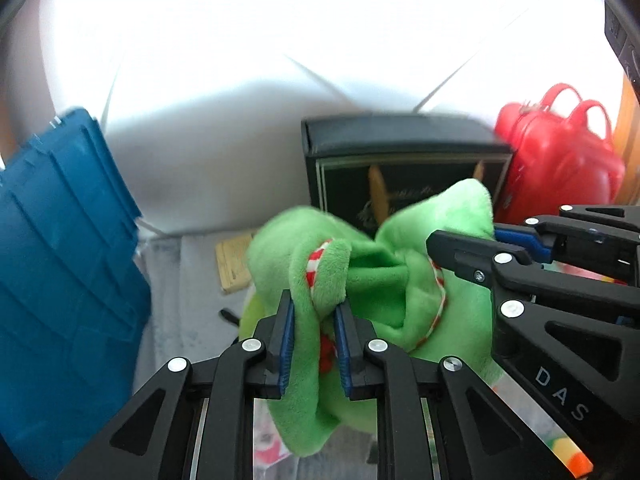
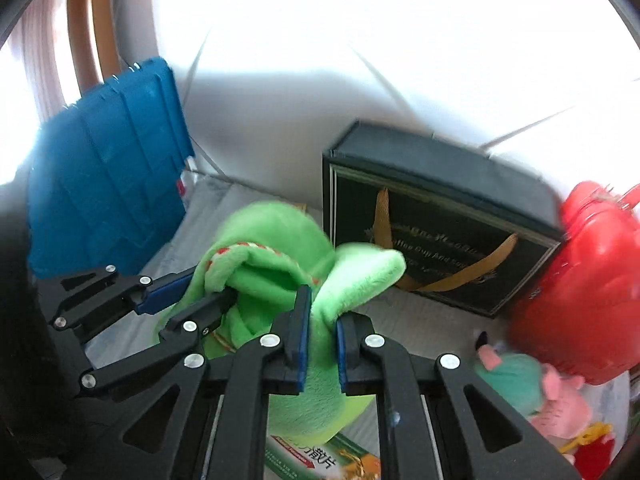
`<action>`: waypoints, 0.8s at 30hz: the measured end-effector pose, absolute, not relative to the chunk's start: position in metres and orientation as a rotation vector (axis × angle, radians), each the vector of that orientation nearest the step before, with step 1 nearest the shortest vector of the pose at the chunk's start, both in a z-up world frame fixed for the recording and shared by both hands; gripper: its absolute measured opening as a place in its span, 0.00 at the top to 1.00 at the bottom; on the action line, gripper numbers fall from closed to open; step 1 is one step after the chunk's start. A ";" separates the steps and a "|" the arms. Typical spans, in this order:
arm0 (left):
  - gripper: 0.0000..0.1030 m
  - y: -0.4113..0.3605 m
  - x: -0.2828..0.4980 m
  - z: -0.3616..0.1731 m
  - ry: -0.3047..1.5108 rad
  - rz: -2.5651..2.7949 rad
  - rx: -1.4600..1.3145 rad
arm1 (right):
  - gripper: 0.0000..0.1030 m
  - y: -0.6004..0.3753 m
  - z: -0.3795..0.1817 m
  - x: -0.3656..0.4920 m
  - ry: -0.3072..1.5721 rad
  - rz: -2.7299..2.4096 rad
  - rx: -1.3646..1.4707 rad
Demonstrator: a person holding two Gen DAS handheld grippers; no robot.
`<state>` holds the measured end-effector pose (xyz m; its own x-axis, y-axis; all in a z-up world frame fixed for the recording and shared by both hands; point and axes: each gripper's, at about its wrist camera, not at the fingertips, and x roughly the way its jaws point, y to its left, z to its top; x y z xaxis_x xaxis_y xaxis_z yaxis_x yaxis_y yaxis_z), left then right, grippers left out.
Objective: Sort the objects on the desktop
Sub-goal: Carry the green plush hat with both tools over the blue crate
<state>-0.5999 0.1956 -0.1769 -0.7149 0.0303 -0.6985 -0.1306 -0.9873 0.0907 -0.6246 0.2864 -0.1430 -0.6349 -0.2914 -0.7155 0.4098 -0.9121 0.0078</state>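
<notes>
Green plush pouch [image 1: 360,276] hangs in the air between both tools, above the grey desktop [image 1: 188,280]. The left gripper [image 1: 314,344] is clamped on one fuzzy edge, the right gripper [image 2: 322,344] on another flap. From the left wrist view, the black gift box [image 1: 400,152] sits at twelve o'clock, the red case [image 1: 560,160] at two, the blue crate [image 1: 68,260] at nine. The fabric looks bunched, possibly thinly pinched; pulling apart could slip it free.
</notes>
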 end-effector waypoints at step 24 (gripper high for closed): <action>0.83 0.072 -0.445 0.033 0.059 3.119 -0.928 | 0.89 0.164 0.086 -0.456 0.334 -2.465 0.623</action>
<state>-0.4451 0.0717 0.0330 -0.8315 -0.1180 -0.5429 0.0976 -0.9930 0.0665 -0.4557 0.1635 0.0858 -0.7295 -0.4666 -0.5002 0.5827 -0.8068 -0.0973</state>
